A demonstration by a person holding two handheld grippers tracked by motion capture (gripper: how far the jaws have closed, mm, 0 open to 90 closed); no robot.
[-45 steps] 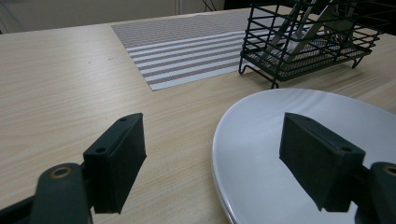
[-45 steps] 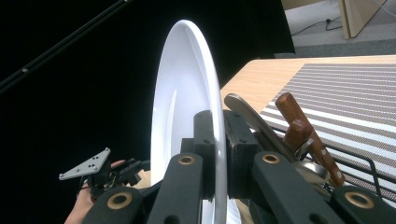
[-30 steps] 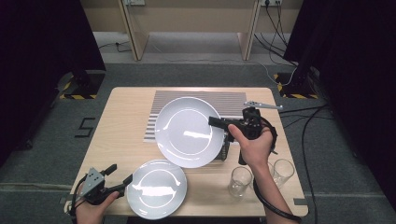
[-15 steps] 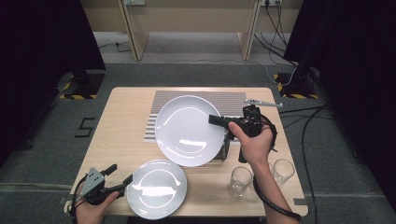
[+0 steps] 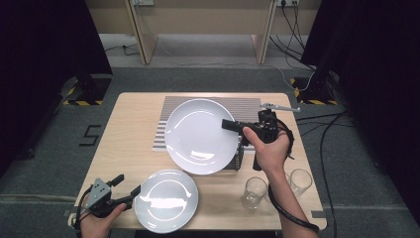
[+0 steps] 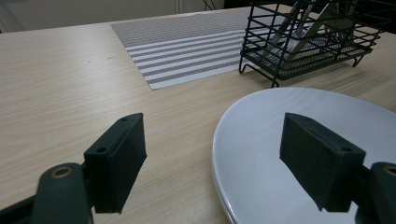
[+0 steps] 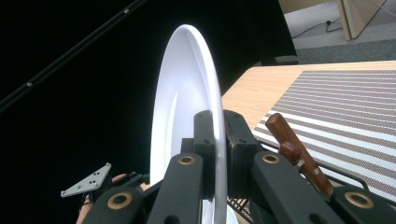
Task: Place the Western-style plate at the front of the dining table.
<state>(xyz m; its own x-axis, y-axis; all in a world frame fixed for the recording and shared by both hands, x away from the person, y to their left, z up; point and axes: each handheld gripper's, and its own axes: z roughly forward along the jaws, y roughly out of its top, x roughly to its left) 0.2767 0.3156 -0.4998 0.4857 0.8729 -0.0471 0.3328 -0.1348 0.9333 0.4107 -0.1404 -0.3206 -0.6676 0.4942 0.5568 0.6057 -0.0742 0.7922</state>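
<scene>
From the high view, the right gripper (image 5: 236, 130) holds the big plate (image 5: 198, 134) by its rim, up over the mat (image 5: 247, 104) on the bench (image 5: 133, 134). The left gripper (image 5: 128, 187) waits by the small plate (image 5: 166, 198), jaws wide apart. Two glasses (image 5: 254, 192) stand near the front edge.

In the left gripper view, the jaws stand open with nothing in them, one over the small plate (image 6: 299, 154). A rack (image 6: 308, 42) sits behind.

In the right gripper view, the jaws squeeze the big plate's (image 7: 187, 93) rim. A knife (image 7: 294, 149) pokes up beside it.
</scene>
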